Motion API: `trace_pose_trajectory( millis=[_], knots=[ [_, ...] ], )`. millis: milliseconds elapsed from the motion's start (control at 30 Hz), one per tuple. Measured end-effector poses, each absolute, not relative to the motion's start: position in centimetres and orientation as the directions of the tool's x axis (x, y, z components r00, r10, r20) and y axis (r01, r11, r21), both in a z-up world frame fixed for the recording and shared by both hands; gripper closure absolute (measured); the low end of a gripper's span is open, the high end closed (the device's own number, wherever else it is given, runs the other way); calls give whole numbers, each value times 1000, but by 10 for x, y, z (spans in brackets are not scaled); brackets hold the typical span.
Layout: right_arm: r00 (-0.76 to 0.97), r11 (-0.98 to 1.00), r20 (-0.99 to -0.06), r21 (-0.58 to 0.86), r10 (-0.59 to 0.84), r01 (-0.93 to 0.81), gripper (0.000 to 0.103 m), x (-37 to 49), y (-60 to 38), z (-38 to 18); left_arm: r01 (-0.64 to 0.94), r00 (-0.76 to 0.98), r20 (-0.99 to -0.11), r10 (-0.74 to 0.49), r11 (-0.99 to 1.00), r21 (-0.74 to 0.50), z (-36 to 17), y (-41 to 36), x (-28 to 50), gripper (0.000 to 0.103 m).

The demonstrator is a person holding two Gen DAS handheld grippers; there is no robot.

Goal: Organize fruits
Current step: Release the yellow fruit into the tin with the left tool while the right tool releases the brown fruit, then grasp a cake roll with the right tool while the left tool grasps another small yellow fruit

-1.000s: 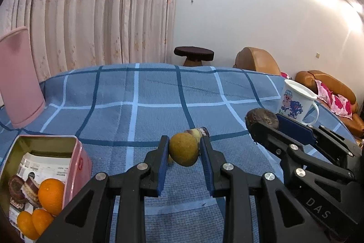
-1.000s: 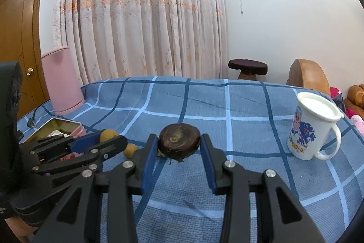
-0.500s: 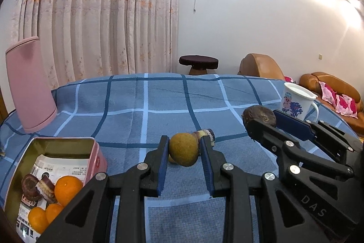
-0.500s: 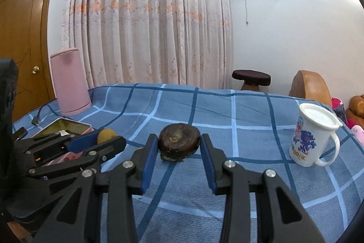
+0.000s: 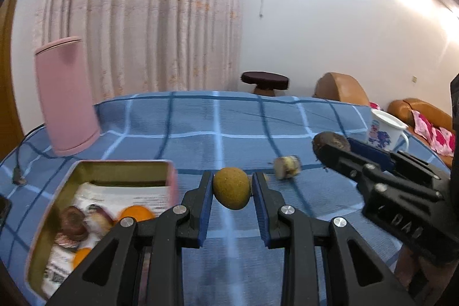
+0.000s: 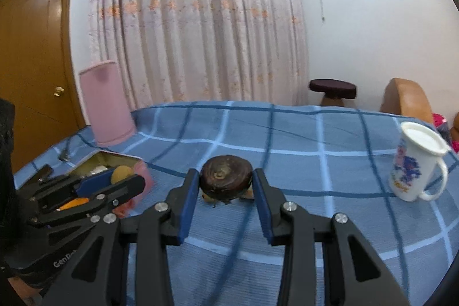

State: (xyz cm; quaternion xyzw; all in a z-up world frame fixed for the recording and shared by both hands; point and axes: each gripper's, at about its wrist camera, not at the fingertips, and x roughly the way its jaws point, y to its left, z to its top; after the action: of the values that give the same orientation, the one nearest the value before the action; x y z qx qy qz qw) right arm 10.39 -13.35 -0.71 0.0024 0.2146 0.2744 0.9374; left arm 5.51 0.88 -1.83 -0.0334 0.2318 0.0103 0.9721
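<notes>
Blue checked cloth (image 5: 200, 134) covers the table, with pale pink curtains (image 6: 186, 19) behind. Above it, the left gripper (image 5: 232, 187) is clamped on a round, rough-skinned yellow-green fruit (image 5: 231, 187), held just beside the right wall of the pink tin (image 5: 171, 179). That tin holds oranges (image 5: 137, 213), dark chestnut-like pieces (image 5: 73, 222) and printed paper. To the tin's right, the right gripper (image 6: 226, 181) pinches a dark brown, flattened fruit (image 6: 226, 179), possibly a water chestnut. Between the two grippers a small pale fruit piece (image 5: 287, 167) lies on the cloth. Further right of the tin stands a white cartoon mug (image 6: 416, 162); behind the tin, a pink bin (image 5: 67, 96).
</notes>
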Motion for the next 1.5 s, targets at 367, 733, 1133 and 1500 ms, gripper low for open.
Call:
trace_pose_trajectory(
  millis=[367, 733, 1133, 1500],
  knots=[
    [578, 683, -439, 120, 688, -721, 62, 80, -24, 5, -223, 857, -493, 149, 970, -96, -13, 102, 23, 74],
    [491, 637, -540, 113, 684, -763, 62, 84, 18, -26, -244, 805, -581, 124, 961, -133, -45, 134, 27, 74],
    [486, 630, -513, 144, 707, -763, 32, 85, -3, -18, -275, 803, -580, 137, 949, -157, -36, 135, 24, 34],
    [656, 788, -496, 101, 569, -607, 27, 119, -77, -10, -160, 832, -548, 87, 983, -87, -21, 72, 42, 29]
  ],
)
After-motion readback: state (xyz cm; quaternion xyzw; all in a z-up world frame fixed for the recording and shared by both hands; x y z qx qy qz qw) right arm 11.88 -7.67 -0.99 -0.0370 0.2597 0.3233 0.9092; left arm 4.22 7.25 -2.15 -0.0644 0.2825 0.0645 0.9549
